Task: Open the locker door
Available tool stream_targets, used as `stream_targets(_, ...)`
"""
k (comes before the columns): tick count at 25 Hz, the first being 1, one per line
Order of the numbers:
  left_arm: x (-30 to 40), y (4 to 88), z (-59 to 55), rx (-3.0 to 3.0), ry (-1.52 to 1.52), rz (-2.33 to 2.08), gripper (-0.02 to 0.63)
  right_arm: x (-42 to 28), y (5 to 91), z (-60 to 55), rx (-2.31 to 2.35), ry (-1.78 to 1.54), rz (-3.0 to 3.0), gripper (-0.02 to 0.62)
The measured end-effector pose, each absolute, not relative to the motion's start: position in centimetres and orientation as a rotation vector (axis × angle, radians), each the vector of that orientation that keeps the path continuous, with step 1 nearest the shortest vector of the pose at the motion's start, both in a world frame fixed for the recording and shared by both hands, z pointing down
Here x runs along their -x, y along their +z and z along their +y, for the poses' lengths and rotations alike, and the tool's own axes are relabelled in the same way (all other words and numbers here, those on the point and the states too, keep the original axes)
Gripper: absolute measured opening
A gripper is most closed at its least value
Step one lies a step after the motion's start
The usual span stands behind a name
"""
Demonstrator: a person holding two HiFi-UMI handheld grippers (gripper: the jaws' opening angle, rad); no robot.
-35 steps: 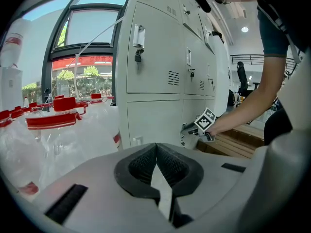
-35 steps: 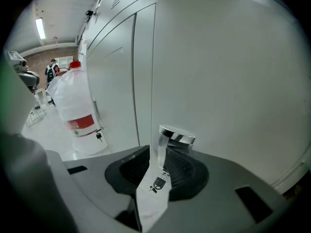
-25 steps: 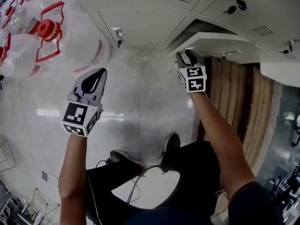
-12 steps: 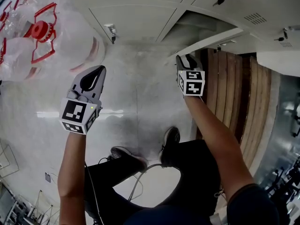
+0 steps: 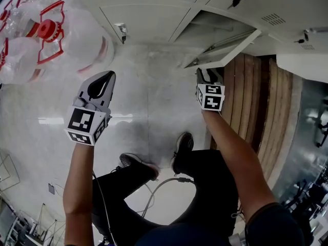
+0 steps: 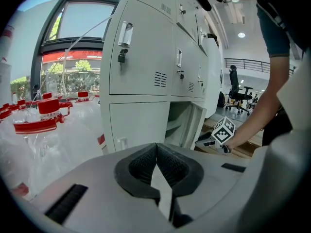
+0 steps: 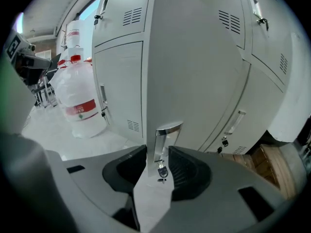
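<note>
The white locker door (image 5: 225, 47) in the bottom row stands partly swung out, its dark compartment (image 5: 215, 27) showing behind it. My right gripper (image 5: 207, 72) is at the door's free edge. In the right gripper view the door's edge (image 7: 194, 72), its metal handle (image 7: 163, 139) and a hanging key (image 7: 162, 172) sit between the jaws of the right gripper (image 7: 158, 155). Those jaws have just opened wider, then closed a little; a thin gap shows beside the handle. My left gripper (image 5: 108, 76) hangs over the floor to the left, shut and empty, seen also in its own view (image 6: 156, 147).
Large water jugs (image 5: 46, 40) with red handles stand at the left by the lockers. Wooden planks (image 5: 261, 101) lie at the right. The person's shoes (image 5: 182, 150) and a cable (image 5: 154, 193) are on the floor below. The neighbouring locker (image 5: 148, 19) is closed, with a key (image 5: 123, 34).
The locker door has swung further out from the cabinet. My right gripper has moved back with its edge, lower in the head view. The left gripper has barely shifted.
</note>
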State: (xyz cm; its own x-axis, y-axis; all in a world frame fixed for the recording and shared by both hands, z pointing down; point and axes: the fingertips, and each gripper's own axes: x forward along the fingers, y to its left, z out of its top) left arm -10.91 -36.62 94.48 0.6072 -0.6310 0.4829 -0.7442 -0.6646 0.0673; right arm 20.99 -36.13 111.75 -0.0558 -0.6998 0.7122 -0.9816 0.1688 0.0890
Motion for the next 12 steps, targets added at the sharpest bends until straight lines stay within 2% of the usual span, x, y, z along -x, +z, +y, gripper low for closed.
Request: stream_targets(12, 12.9, 92.2, -34.3, -2.523, 0.634, -1.178, 0.017, -23.5, 111.6, -33.0, -1.580, 0.643, -1.702, 0.160)
